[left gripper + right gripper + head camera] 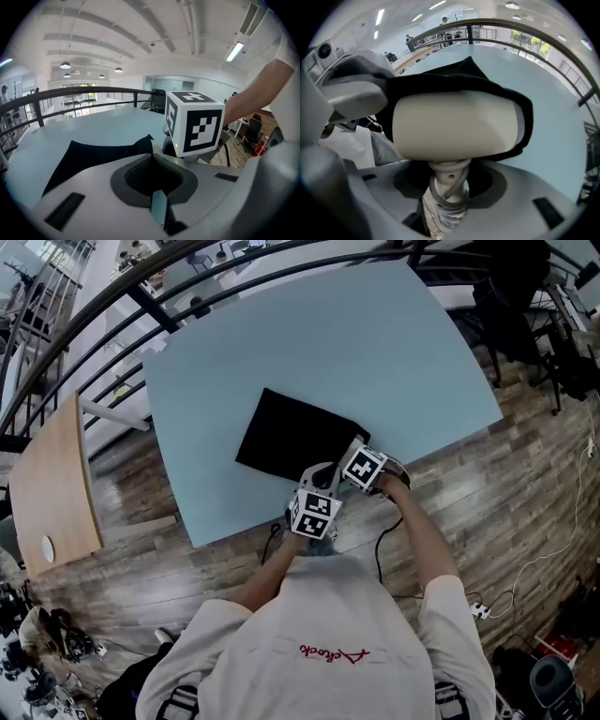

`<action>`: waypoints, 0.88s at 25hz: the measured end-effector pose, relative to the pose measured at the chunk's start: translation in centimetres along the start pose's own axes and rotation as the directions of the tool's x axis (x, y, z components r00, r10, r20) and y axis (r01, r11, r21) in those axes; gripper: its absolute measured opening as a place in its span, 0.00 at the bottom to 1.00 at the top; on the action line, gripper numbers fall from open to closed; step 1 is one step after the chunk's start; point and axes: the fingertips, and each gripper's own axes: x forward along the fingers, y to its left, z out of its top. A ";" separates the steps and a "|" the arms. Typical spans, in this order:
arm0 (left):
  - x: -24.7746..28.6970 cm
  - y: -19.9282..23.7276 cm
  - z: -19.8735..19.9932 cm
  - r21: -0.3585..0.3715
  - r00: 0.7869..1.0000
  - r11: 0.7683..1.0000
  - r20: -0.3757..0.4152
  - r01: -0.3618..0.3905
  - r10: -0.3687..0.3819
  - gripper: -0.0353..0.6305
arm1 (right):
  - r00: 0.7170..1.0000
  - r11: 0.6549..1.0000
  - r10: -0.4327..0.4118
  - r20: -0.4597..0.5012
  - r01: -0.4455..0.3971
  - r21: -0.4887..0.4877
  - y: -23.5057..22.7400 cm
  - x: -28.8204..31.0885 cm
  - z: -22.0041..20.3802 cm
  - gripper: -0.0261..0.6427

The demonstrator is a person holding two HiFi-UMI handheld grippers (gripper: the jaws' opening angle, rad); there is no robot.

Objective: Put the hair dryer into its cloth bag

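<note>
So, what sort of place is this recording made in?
Probably an open-plan office on an upper gallery: a curved black metal railing borders the large light blue table, with brown wood-plank flooring and a black office chair nearby.

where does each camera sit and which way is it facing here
Head view: on the person's head, facing steeply down at the table and cloth bag; torso and arms show.
Left gripper view: on the left hand-held gripper, facing along shut jaws pinching the bag's edge, across the table; the right arm shows.
Right gripper view: on the right hand-held gripper, facing along jaws gripping the hair dryer, its head partly in the bag; no arm shows.
Shared: all three show the bag.
</note>
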 end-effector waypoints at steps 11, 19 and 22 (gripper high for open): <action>-1.0 2.8 -1.8 -0.072 1.000 0.997 -0.012 -0.022 0.022 0.07 | 0.990 0.994 0.065 -0.127 -0.076 -0.080 0.1 1.8 3.3 0.36; -1.6 5.2 -2.6 -0.099 0.999 0.994 -0.020 -0.049 0.047 0.07 | 0.979 0.994 0.093 -0.181 -0.100 -0.033 0.6 2.3 5.6 0.37; -1.7 5.5 -2.5 -0.106 0.999 0.993 -0.013 -0.050 0.049 0.07 | 0.968 0.992 0.119 -0.223 -0.126 -0.018 1.0 1.7 5.9 0.37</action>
